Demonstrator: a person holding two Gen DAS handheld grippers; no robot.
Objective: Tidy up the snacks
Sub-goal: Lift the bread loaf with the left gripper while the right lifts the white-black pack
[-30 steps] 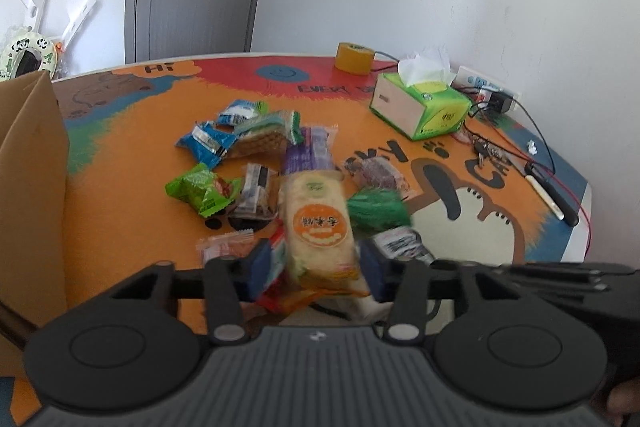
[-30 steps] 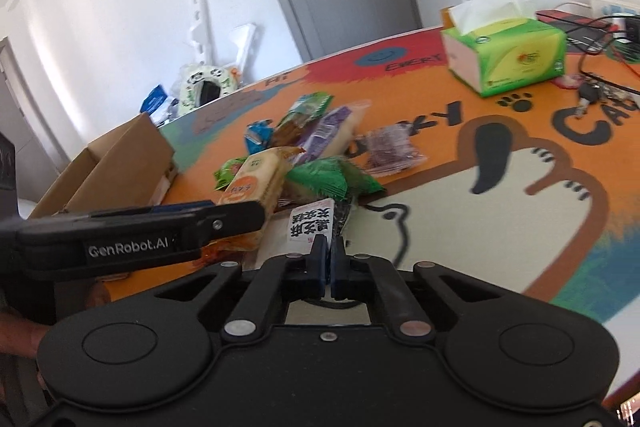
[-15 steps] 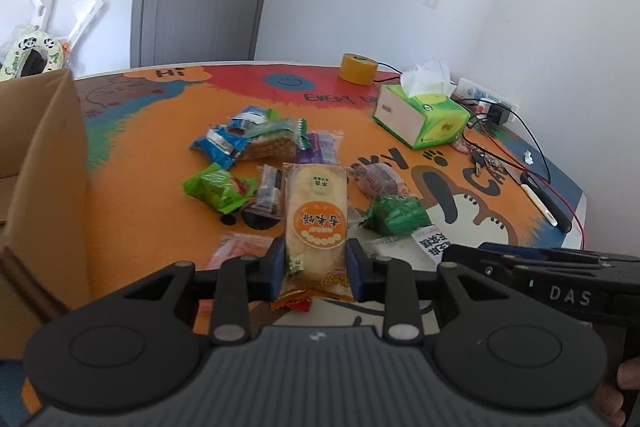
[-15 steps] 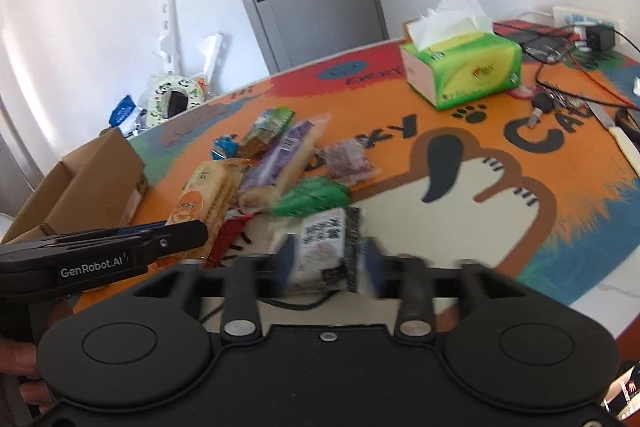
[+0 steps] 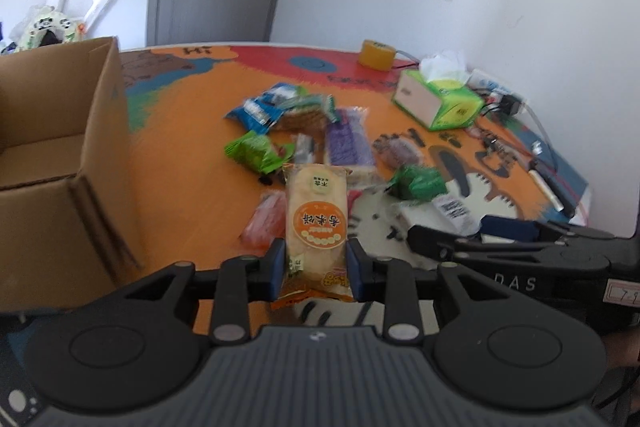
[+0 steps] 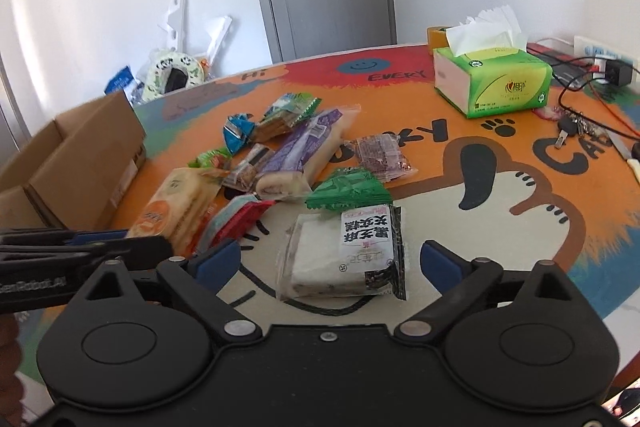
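My left gripper is shut on a long pale rice-cracker pack with an orange round label, held above the orange table. It also shows in the right wrist view. My right gripper is open wide, its blue pads on either side of a white-and-black cake pack lying on the table. Several other snack packs lie in a heap beyond: purple, green, blue. An open cardboard box stands at the left.
A green tissue box and a tape roll stand at the far right. Keys, cables and a charger lie along the right edge. The table has a cartoon-print cover. A grey door is behind.
My left gripper closed on the rice-cracker pack and lifted it back toward the box. My right gripper went from shut to wide open around the white-and-black pack.
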